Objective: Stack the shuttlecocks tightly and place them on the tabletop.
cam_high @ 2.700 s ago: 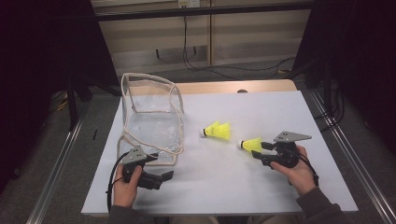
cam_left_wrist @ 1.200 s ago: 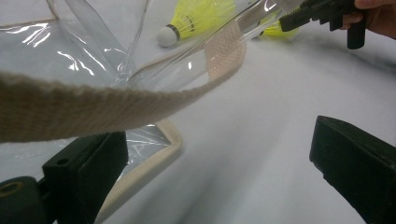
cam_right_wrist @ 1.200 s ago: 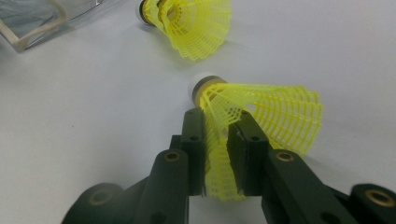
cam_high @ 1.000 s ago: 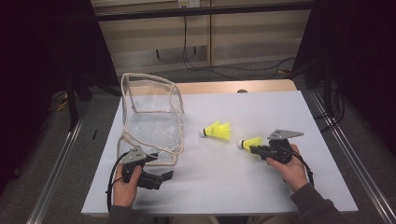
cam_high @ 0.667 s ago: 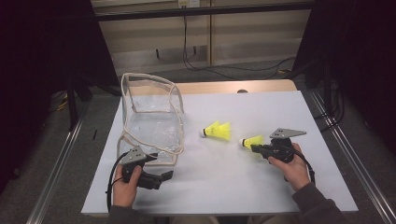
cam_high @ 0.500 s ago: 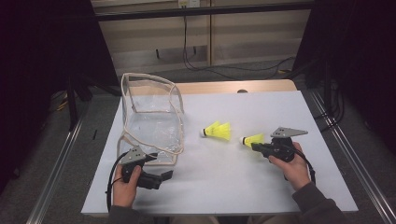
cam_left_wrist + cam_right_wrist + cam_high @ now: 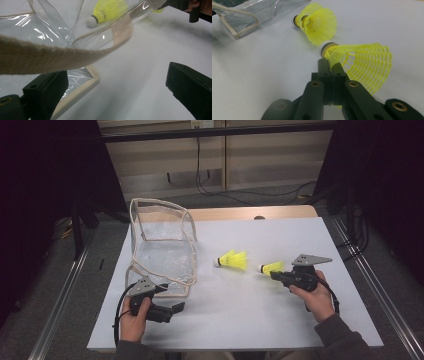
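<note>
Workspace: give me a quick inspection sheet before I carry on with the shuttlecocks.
Surface: white table, wooden edge at the far side.
Job's things: clear bag at left, mouth open; free shuttlecock lying mid-table; held shuttlecock pinched at its skirt.
Clutter: nothing seen.
Grippers: right gripper shut on held shuttlecock; left gripper open, beside the bag's strap.
Cables: one trails from each gripper; more on the floor behind.
Surroundings: dark frame, metal rails both sides.
</note>
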`<state>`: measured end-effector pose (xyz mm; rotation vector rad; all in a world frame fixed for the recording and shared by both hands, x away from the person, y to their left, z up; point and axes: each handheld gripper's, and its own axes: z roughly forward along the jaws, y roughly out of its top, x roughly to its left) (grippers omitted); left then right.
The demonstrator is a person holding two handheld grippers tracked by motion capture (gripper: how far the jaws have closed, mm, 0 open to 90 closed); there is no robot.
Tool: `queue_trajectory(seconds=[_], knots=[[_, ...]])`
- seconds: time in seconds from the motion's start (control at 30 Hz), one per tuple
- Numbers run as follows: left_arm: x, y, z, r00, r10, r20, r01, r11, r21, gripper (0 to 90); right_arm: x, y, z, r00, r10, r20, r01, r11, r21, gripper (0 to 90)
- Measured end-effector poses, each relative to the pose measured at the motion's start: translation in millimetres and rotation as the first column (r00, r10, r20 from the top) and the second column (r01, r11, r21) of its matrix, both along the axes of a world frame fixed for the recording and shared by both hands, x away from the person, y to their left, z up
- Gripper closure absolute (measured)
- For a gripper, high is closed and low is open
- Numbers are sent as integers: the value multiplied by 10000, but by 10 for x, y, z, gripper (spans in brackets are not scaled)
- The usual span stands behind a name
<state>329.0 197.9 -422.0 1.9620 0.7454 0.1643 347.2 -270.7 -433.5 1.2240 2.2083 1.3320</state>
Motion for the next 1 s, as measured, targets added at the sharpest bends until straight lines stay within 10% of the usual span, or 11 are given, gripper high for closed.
queue_trajectory(seconds=[1.0], knots=[[2, 1, -2, 10000, 20, -18, -20, 10000, -23, 42, 144, 103, 96, 9998, 115, 179, -110, 9996, -249, 893]])
